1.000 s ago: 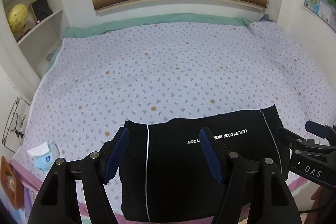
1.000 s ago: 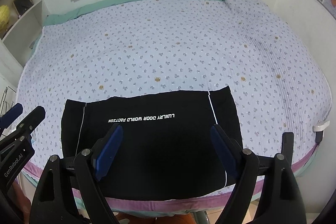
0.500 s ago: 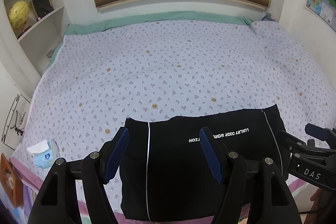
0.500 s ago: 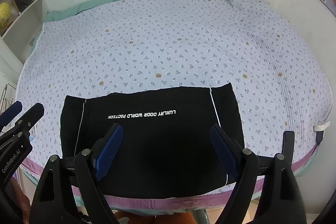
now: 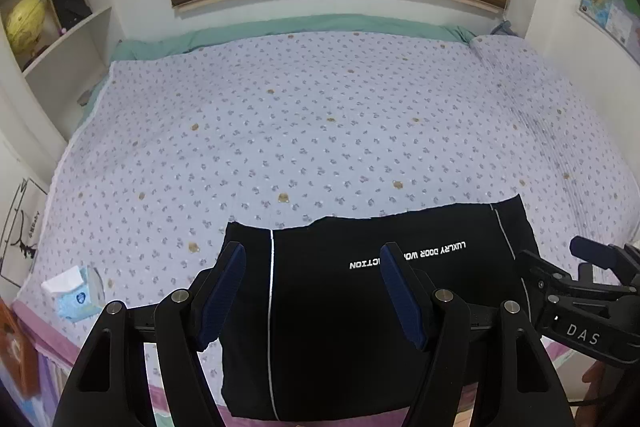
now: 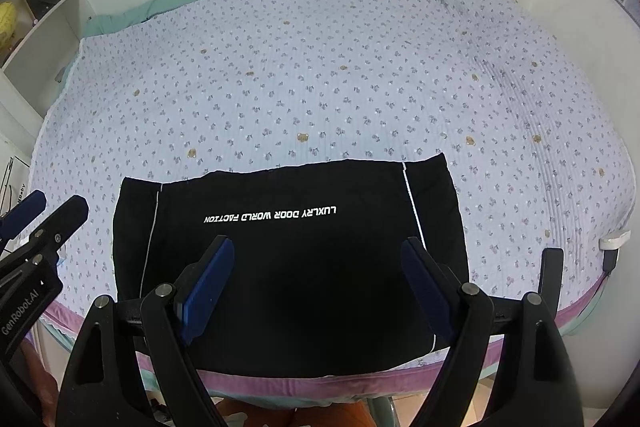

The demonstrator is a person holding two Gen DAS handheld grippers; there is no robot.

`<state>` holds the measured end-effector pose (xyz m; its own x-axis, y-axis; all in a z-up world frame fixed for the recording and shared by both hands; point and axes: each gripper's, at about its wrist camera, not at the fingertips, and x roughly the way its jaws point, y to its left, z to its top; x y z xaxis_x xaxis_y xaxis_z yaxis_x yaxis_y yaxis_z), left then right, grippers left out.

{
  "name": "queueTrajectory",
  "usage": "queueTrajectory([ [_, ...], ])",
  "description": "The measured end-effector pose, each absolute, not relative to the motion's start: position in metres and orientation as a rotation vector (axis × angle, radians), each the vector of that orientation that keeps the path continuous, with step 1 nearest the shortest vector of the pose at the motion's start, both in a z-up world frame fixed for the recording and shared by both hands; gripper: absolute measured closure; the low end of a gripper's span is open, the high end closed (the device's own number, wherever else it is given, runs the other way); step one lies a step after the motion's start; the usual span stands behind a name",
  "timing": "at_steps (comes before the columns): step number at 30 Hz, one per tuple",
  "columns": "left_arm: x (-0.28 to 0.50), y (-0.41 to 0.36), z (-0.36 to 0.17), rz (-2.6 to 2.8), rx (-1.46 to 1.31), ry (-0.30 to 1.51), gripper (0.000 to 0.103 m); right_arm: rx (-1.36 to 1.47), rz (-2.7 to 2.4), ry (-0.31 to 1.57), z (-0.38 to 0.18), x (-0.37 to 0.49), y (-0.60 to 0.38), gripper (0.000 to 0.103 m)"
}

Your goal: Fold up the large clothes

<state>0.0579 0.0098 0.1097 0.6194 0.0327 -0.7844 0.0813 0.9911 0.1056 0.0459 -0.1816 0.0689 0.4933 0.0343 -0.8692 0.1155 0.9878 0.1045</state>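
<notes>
A black garment [image 5: 340, 327] with thin white side stripes and white lettering lies folded into a flat rectangle at the near edge of the bed; it also shows in the right wrist view [image 6: 288, 259]. My left gripper [image 5: 312, 291] is open and empty, held above the garment's left part. My right gripper [image 6: 316, 279] is open and empty, held above the garment's middle. Each gripper shows at the edge of the other's view, the right one [image 5: 580, 307] and the left one [image 6: 36, 247].
The bed [image 5: 320, 127] has a pale purple flowered cover with a pink border at the near edge [image 6: 320, 383]. A tissue pack [image 5: 74, 293] lies at the bed's near left corner. White shelves [image 5: 52, 27] stand left; walls close the far and right sides.
Both grippers have drawn back and up a little from the garment, which looks smaller and farther. The garment has not moved.
</notes>
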Motion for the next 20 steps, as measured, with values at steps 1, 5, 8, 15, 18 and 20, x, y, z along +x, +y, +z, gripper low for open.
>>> queueTrajectory([
  [1,0.059,0.010,0.109,-0.026,0.136,0.902,0.032,0.157,-0.048,1.057,0.069,0.047,-0.182,0.016],
  [5,0.062,0.012,0.108,-0.032,0.126,0.911,0.032,0.153,-0.053,1.054,0.069,0.049,-0.182,0.016],
  [8,0.063,0.013,0.109,-0.041,0.110,0.911,0.032,0.164,-0.058,1.046,0.071,0.052,-0.184,0.016],
  [15,0.072,0.015,0.109,-0.020,0.128,0.879,0.032,0.162,-0.062,1.050,0.072,0.057,-0.186,0.016],
  [18,0.072,0.018,0.112,0.025,0.143,0.830,0.032,0.159,-0.061,1.052,0.071,0.059,-0.186,0.016],
  [20,0.076,0.021,0.112,0.010,0.134,0.845,0.032,0.156,-0.065,1.053,0.070,0.060,-0.186,0.016],
])
